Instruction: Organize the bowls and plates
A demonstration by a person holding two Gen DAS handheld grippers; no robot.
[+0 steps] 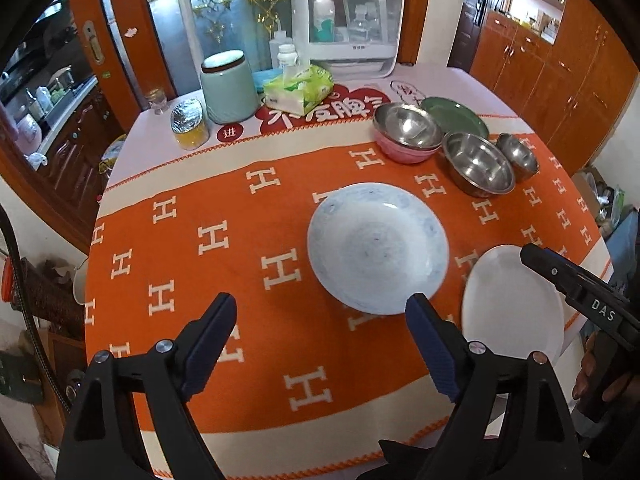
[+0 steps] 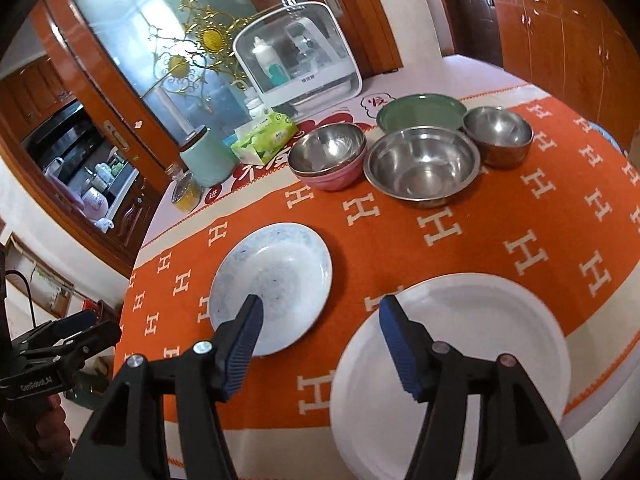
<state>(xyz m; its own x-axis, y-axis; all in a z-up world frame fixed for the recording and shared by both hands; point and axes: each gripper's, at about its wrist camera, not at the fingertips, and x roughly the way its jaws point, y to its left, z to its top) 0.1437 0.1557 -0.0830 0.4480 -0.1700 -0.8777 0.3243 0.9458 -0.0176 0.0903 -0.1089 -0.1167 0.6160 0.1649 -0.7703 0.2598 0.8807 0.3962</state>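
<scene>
A pale blue patterned plate (image 1: 376,248) (image 2: 276,284) lies mid-table on the orange cloth. Right of it, at the near edge, lies a plain white plate (image 1: 512,304) (image 2: 452,360). Further back stand a steel bowl nested in a pink bowl (image 1: 406,134) (image 2: 328,160), a large steel bowl (image 1: 478,162) (image 2: 424,162), a small steel bowl (image 1: 518,156) (image 2: 498,134) and a green plate (image 1: 456,116) (image 2: 422,110). My left gripper (image 1: 320,316) hangs open over the cloth, near the blue plate's front rim, holding nothing. My right gripper (image 2: 318,320) is open above the gap between both plates, empty.
At the back of the table stand a white cabinet with bottles (image 1: 346,20), a mint canister (image 1: 228,86), a tissue pack (image 1: 298,88) and a foil-capped jar (image 1: 190,124). Wooden cupboards (image 1: 560,80) line the right. The table edge runs close below both grippers.
</scene>
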